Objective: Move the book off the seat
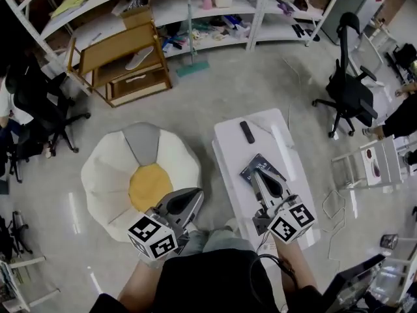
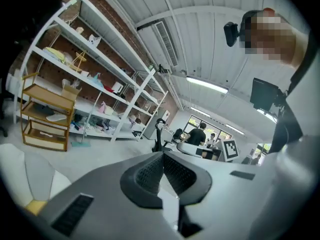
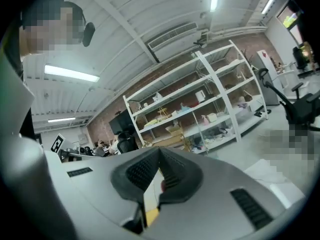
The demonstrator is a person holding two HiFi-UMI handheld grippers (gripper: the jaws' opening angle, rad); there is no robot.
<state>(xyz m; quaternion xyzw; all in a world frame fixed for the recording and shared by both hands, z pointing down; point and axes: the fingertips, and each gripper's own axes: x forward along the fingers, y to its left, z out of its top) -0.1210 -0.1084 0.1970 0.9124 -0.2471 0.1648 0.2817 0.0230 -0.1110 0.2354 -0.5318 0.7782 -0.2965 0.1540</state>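
Observation:
The seat is a round white floor cushion with a yellow centre and a grey wedge; nothing lies on it. A dark book lies on the low white table to its right, partly hidden behind my right gripper. Both grippers are held high, close to the head camera. The left gripper is shut and empty above the cushion's near edge. The right gripper is shut and empty above the book. The left gripper view shows the left gripper with pads together, pointing at shelves. The right gripper shows the same.
A black remote lies on the table's far end. A wooden shelf cart and white metal shelving stand at the back. Black office chairs stand right and left. A white trolley is at the right. People sit at desks.

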